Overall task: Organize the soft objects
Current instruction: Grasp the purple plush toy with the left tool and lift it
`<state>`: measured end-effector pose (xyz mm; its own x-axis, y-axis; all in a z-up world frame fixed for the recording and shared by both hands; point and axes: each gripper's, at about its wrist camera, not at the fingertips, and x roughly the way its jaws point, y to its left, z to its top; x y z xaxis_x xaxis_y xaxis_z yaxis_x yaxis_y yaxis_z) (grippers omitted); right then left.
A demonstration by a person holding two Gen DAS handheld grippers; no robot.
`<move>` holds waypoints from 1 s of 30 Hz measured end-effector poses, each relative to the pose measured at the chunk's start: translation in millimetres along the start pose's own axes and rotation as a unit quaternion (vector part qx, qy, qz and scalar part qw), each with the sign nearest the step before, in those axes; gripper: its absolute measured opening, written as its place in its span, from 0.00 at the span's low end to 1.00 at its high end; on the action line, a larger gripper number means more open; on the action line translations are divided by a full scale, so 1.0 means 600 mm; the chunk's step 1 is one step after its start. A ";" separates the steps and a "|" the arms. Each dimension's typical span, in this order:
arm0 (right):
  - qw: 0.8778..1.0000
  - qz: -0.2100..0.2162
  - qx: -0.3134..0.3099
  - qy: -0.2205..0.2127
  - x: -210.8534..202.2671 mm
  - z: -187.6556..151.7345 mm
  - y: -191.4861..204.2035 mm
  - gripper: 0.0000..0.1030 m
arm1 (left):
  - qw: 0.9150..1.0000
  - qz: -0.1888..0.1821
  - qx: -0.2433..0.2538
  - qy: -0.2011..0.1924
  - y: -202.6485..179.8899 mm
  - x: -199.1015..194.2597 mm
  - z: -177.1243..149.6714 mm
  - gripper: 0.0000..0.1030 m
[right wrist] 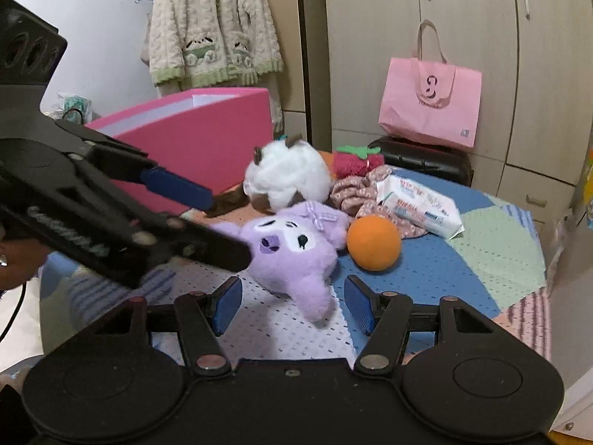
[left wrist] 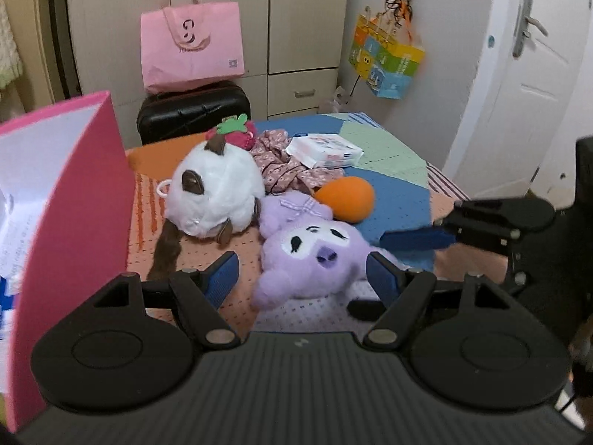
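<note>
Three plush toys lie on the bed [right wrist: 500, 259]: one purple plush [right wrist: 292, 248] near the front edge, one white plush [right wrist: 289, 178] behind it, and one red strawberry plush [right wrist: 352, 161] toward the far edge. There is one orange ball [right wrist: 374, 243], one floral cloth [right wrist: 355, 193], and one pack of wipes [right wrist: 418, 204]. One pink box [right wrist: 207, 137] stands at the bed's left edge. Two bags are in sight: one pink tote [right wrist: 430, 107] and one colourful paper bag [left wrist: 385, 55].

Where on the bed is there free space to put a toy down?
The blue and green patches of the blanket, right of the orange ball and in front of the wipes pack, are bare. Between the pink box, white plush and purple plush it is crowded.
</note>
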<state>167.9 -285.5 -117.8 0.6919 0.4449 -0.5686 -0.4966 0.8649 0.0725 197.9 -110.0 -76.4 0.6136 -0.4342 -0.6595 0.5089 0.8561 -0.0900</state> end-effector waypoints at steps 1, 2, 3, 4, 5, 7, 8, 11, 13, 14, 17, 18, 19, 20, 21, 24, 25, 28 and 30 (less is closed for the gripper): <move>1.000 0.000 0.000 0.005 0.008 0.000 0.000 0.64 | 1.000 0.002 -0.006 0.003 0.003 0.009 0.001 0.73; 1.000 -0.001 -0.002 0.011 0.016 0.000 0.000 0.64 | 1.000 0.005 -0.008 0.007 0.005 0.017 0.003 0.73; 1.000 -0.002 -0.006 0.017 0.023 0.002 0.002 0.64 | 1.000 0.002 -0.006 0.008 0.005 0.025 0.004 0.73; 1.000 -0.004 -0.011 0.021 0.029 0.003 0.004 0.64 | 1.000 -0.004 -0.007 0.009 0.006 0.032 0.005 0.73; 1.000 -0.006 -0.017 0.021 0.033 0.004 0.006 0.64 | 1.000 -0.008 -0.010 0.009 0.007 0.037 0.006 0.73; 0.999 -0.014 -0.029 0.017 0.041 0.008 0.012 0.64 | 1.000 -0.018 -0.011 0.009 0.007 0.044 0.006 0.73; 0.999 -0.018 -0.033 0.014 0.044 0.009 0.015 0.64 | 1.000 -0.023 -0.009 0.009 0.007 0.046 0.005 0.72; 0.999 -0.029 -0.038 0.011 0.051 0.010 0.022 0.64 | 0.999 -0.040 -0.022 0.018 0.010 0.051 0.002 0.66; 0.999 -0.036 -0.034 0.009 0.053 0.010 0.026 0.66 | 0.998 -0.047 -0.031 0.026 0.011 0.056 -0.002 0.64; 0.999 -0.040 -0.028 0.009 0.054 0.010 0.028 0.68 | 0.998 -0.050 -0.034 0.029 0.011 0.059 -0.004 0.63; 0.999 -0.048 -0.002 0.011 0.061 0.009 0.028 0.87 | 0.996 -0.062 -0.056 0.031 0.013 0.063 -0.011 0.58; 0.999 -0.052 0.001 0.014 0.064 0.009 0.030 0.90 | 0.996 -0.061 -0.060 0.029 0.012 0.062 -0.012 0.56; 0.998 -0.055 0.004 0.013 0.066 0.009 0.031 0.90 | 0.996 -0.060 -0.062 0.029 0.012 0.062 -0.012 0.56; 0.998 -0.057 0.010 0.010 0.065 0.008 0.031 0.89 | 0.996 -0.059 -0.060 0.029 0.009 0.061 -0.013 0.55; 0.998 -0.056 0.014 0.006 0.063 0.008 0.031 0.89 | 0.996 -0.059 -0.059 0.027 0.007 0.059 -0.014 0.54; 0.999 -0.048 0.008 -0.009 0.054 0.003 0.036 0.83 | 0.996 -0.062 -0.060 0.027 0.003 0.055 -0.018 0.53; 0.999 -0.052 0.006 -0.015 0.051 0.001 0.039 0.81 | 0.996 -0.060 -0.060 0.027 0.003 0.053 -0.021 0.53; 0.997 -0.072 -0.007 -0.028 0.047 -0.009 0.051 0.69 | 0.997 -0.052 -0.057 0.024 -0.003 0.044 -0.027 0.53; 0.997 -0.071 -0.009 -0.034 0.042 -0.014 0.054 0.69 | 0.996 -0.055 -0.064 0.025 -0.004 0.039 -0.032 0.53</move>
<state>164.8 -248.2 -136.8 0.7896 0.3331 -0.5154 -0.3998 0.9164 -0.0203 199.4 -116.9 -106.1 0.5265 -0.5149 -0.6765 0.4878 0.8347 -0.2557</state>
